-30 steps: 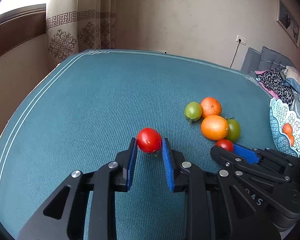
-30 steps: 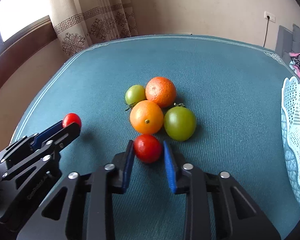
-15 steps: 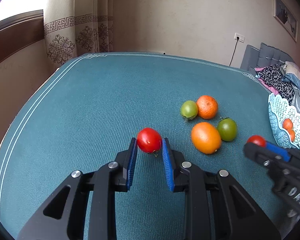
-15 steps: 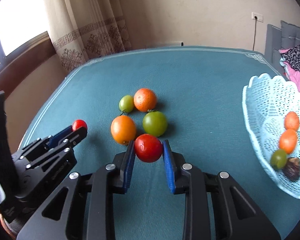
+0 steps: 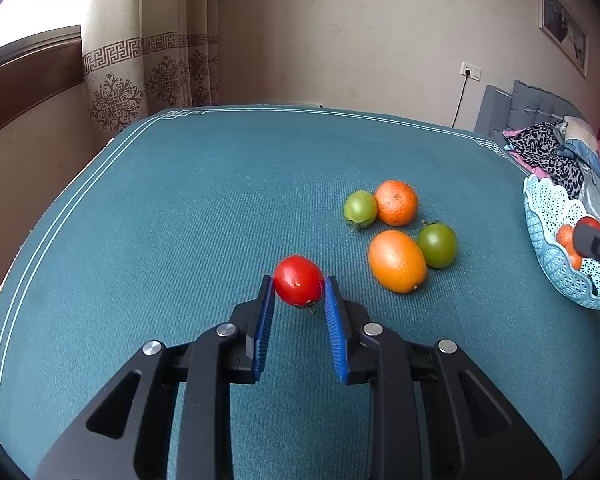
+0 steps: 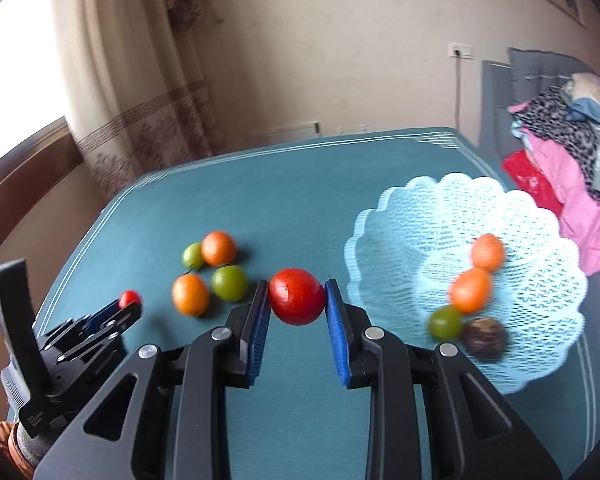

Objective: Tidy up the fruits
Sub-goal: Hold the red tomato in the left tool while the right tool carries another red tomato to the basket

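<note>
My left gripper [image 5: 299, 294] is shut on a red tomato [image 5: 299, 285] above the teal table. My right gripper [image 6: 297, 298] is shut on another red tomato [image 6: 297, 296], lifted and close to the left rim of the pale blue lace basket [image 6: 396, 216]. The basket holds two oranges [image 6: 470, 290], a green tomato [image 6: 445, 322] and a dark brown fruit [image 6: 485, 337]. On the table lie two oranges [image 5: 397, 261] and two green tomatoes [image 5: 438, 245] in a cluster. In the left wrist view the right gripper's tip [image 5: 592, 236] shows at the basket [image 5: 548, 216].
The teal tablecloth [image 5: 180, 208] covers the table, with its edge at left and back. A curtain [image 5: 140, 60] and window stand behind. A grey sofa with piled clothes [image 6: 560, 152] is at the right, past the basket.
My right gripper has lifted its red tomato off the table and carried it right, toward the basket. My left gripper keeps its tomato and has risen slightly.
</note>
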A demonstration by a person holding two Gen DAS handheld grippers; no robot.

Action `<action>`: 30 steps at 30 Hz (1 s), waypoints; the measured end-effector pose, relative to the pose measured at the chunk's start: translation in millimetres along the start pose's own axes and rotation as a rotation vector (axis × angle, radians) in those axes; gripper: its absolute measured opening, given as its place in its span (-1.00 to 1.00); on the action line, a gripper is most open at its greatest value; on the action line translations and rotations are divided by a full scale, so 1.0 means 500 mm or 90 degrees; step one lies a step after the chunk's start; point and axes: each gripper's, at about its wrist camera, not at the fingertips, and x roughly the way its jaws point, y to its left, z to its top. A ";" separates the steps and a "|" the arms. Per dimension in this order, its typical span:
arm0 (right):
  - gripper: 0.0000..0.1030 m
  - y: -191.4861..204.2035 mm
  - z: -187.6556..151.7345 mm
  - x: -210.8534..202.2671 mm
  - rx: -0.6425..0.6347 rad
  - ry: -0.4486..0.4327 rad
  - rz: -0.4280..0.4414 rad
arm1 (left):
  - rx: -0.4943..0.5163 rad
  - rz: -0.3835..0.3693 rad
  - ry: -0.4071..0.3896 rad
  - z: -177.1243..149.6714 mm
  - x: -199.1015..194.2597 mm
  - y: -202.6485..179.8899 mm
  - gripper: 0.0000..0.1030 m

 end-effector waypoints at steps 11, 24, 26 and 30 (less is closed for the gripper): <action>-0.45 -0.135 -0.008 -0.027 0.081 -0.016 -0.072 | 0.024 -0.014 0.003 -0.003 -0.018 -0.040 -0.49; -0.28 -0.234 -0.024 -0.053 0.136 -0.047 -0.113 | 0.052 -0.047 -0.008 0.019 -0.056 -0.113 -0.49; -0.28 -0.245 -0.029 -0.059 0.142 -0.052 -0.116 | 0.058 -0.056 -0.011 0.023 -0.063 -0.130 -0.49; -0.28 -0.255 -0.035 -0.067 0.147 -0.061 -0.116 | 0.068 -0.076 -0.016 0.031 -0.076 -0.162 -0.49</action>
